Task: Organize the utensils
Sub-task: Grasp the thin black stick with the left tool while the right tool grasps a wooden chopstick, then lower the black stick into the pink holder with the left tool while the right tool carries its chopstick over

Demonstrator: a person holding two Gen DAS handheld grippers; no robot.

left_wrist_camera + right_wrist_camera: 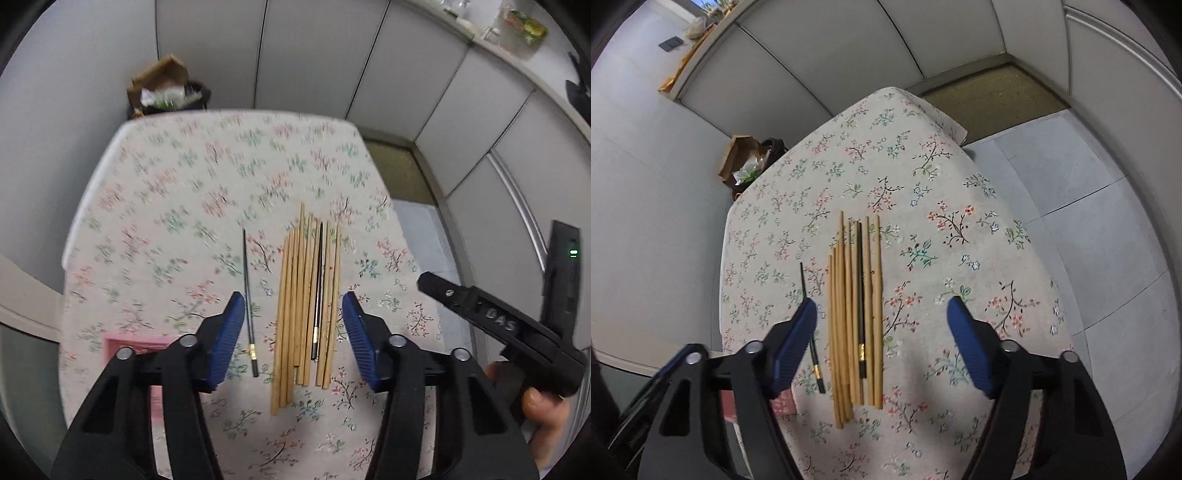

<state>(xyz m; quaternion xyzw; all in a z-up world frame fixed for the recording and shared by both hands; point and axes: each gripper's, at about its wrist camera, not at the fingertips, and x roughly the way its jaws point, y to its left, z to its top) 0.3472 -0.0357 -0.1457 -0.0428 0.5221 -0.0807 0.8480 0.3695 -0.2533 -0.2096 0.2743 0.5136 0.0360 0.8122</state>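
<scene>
Left wrist view. The left hand-held gripper (293, 314) fills the lower part of the frame, its blue pads spread wide and pinching nothing. Between them, at lower centre, lies the bundle of wooden chopsticks (303, 306) on the counter (166, 184), which carries a floral cloth. One black chopstick (318, 291) rests on top of the bundle, toward its right side. A second black chopstick (249, 299) lies alone just left of the bundle, apart from it and close to the left pad. A pink tray (122, 343) shows at lower left, partly hidden by the gripper body. The right hand-held gripper (491, 314) enters at the right edge; its jaw state cannot be told from this view. A bin of rubbish (166, 92) stands beyond the counter, upper left.

Right wrist view. The right hand-held gripper (881, 325) occupies the lower frame, pads spread and empty. The wooden bundle (849, 314) sits at centre, with the black chopstick (860, 295) among it. The lone black chopstick (812, 332) lies left of the bundle, partly behind the left pad.

Step in hand, by judgement: sorting black chopsticks from wooden ones; neither is gripped yet. The next move probably calls for lowering one gripper over the black chopstick in the bundle and closing on it alone, without dragging its wooden neighbours.
</scene>
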